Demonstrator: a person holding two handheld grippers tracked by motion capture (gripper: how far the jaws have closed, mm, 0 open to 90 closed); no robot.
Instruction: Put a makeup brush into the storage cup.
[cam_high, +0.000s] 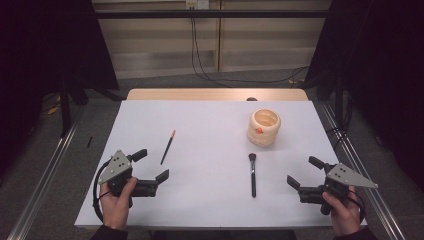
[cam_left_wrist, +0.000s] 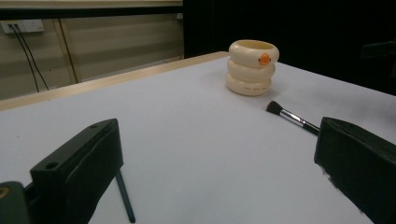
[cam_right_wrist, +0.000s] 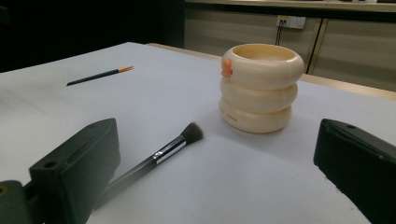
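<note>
Item: makeup brush with black handle, silver ferrule and dark bristle head (cam_high: 252, 172), lying flat on the white table top (cam_high: 210, 200), bristles toward the holder, handle toward the person. It lay apart from and nearer than the cream, ring-stacked holder with a small orange figure on its side (cam_high: 264, 128).

Item: thin dark pencil-like brush with an orange tip (cam_high: 168, 147), flat on the table's left half, just ahead of the left gripper (cam_high: 150, 165).

Grippers: left gripper, jaws spread wide, nothing between them. Right gripper (cam_high: 302, 172), jaws likewise wide apart and empty, resting right of the makeup brush's handle.

Step, as judged: the start of a pick-up, nothing yet grasped. The holder stood upright and looked empty.

Next move, as judged: the right gripper would need to close in on the slim handle, straddle it across its width, and pinch low against the table.
</note>
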